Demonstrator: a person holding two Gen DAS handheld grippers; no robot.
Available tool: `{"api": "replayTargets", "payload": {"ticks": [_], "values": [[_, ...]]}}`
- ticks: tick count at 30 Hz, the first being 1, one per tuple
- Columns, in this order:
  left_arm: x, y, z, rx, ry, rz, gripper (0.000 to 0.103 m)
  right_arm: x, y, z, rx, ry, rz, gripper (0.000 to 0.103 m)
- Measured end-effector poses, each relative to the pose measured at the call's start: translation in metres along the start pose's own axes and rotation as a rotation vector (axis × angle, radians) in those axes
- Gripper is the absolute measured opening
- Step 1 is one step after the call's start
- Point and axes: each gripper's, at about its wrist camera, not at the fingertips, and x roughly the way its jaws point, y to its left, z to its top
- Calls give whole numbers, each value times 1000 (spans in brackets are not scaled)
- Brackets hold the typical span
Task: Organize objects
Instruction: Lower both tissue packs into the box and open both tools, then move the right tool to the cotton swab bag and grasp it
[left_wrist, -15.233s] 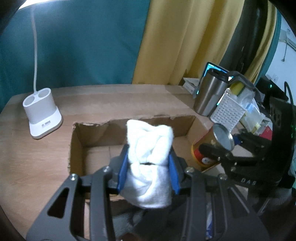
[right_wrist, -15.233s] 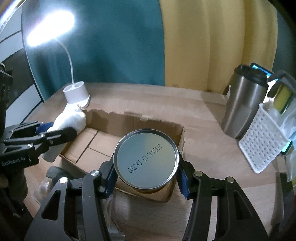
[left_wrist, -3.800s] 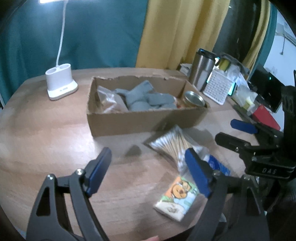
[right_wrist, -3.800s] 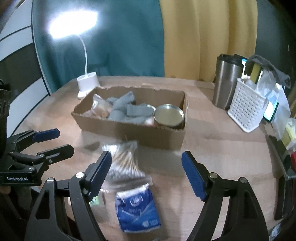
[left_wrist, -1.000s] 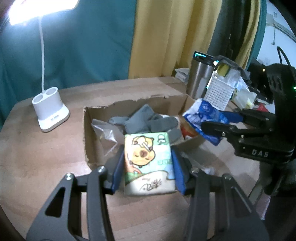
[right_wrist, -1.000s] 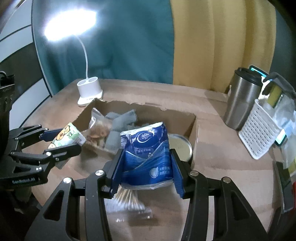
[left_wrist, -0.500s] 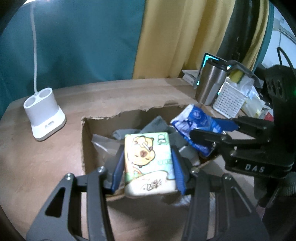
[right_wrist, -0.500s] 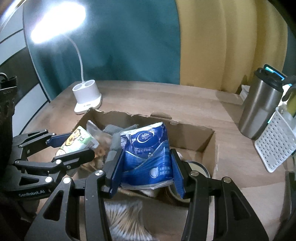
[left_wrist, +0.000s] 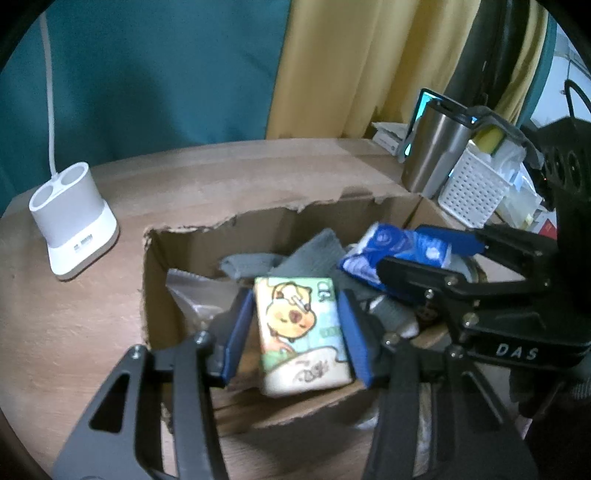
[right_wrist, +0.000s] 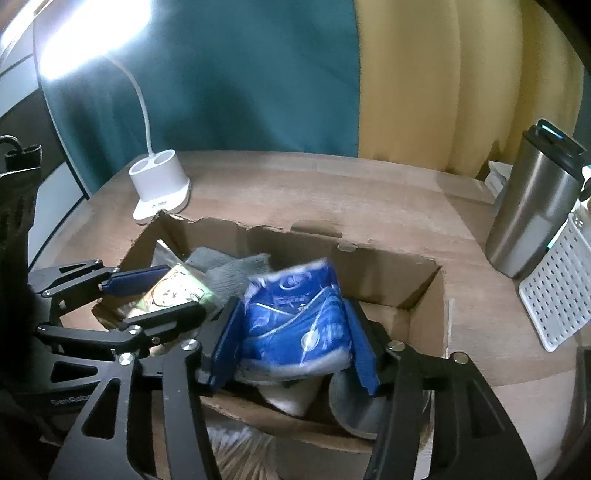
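Cardboard forms the torn-rimmed box (left_wrist: 177, 258) in the middle of the wooden table (left_wrist: 74, 314), and both hand-held grippers reach over its near wall. The left hand-held gripper (left_wrist: 297, 334) has a cartoon-printed tissue pack (left_wrist: 299, 328) between its blue pads; its jaws have just been opening, a gap shows on the left side, and the pack tilts loose above the box's near-left part. The right hand-held gripper (right_wrist: 293, 332) has a blue tissue pack (right_wrist: 295, 317) between its pads; its jaws have just been opening too, and the blurred pack sits slack between them over the near-right part of the box. Grey socks (left_wrist: 317, 254) and a clear bag (left_wrist: 192, 291) lie inside the box, with a tin can (right_wrist: 354, 406) at its near-right corner. A white lamp base (left_wrist: 72, 225) stands toward the table's far-left edge. A steel tumbler (right_wrist: 532, 206) and a white basket (right_wrist: 557, 291) stand at the right edge.
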Motion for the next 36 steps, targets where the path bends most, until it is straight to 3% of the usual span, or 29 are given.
{"api": "replayTargets", "payload": {"ticks": [5,32,33,35,36], "values": [[-6,3,-1,-14,-13,8,57,-5,-2,-1,5,-15,-15,72],[-63,-2,-44,-47,-71,16,58,-55,23,-38,-34,-56,-44,72],[-63,-3,-45,-46,-72,15,59,-57,23,-40,-33,-57,-44,72],[-67,-4,-50,-49,-80,13,75,-60,24,-45,-30,-57,-44,72],[-69,-4,-53,-55,-86,10,76,-62,25,-48,-29,-58,-45,72]]}}
